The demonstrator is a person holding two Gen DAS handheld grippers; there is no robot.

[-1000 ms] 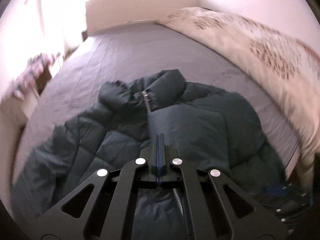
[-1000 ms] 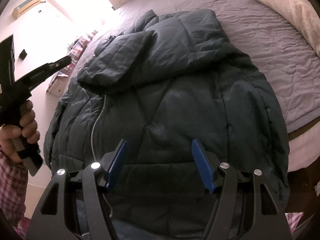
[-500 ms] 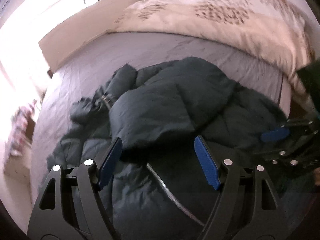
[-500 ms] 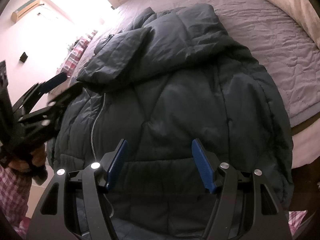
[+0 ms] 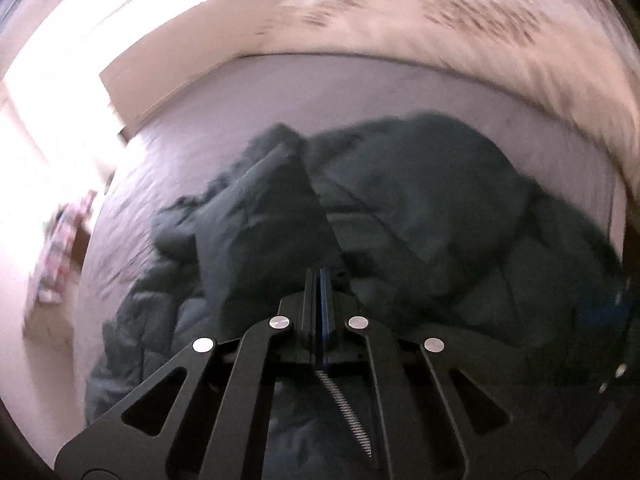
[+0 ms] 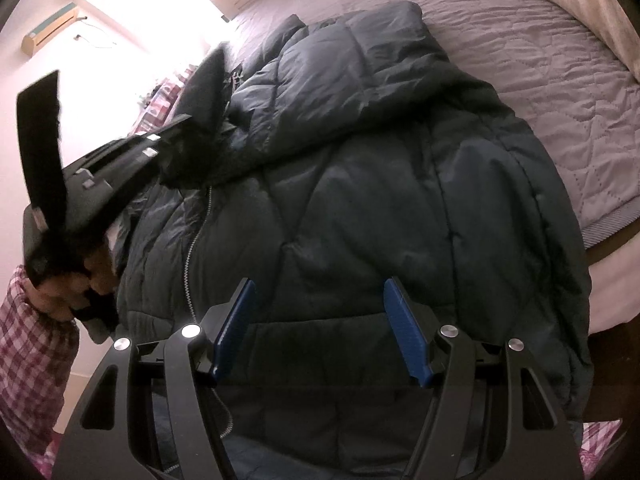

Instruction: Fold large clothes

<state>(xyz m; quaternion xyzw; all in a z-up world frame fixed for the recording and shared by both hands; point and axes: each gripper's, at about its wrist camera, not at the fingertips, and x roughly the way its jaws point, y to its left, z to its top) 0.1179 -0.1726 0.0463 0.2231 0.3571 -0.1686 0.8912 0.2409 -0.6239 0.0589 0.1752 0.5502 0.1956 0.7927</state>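
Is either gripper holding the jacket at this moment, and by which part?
The left gripper is shut on the cuff end of the folded-over sleeve of the dark puffer jacket, lifting it. The right gripper is open over the hem, holding nothing.

Dark teal jacket (image 6: 360, 208), lilac quilted bedspread (image 6: 560, 64)

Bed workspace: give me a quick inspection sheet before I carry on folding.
Surface: grey quilted bedspread, wrinkled.
Job's things: dark puffer jacket lying front up, one sleeve folded across its chest.
Clutter: patterned duvet bunched along the bed's far edge.
Grippers: left gripper has just closed, pinching the end of the folded sleeve; right gripper open above the hem, holding nothing.
Cables: nothing seen.
Surroundings: air conditioner on the wall; strong window glare.
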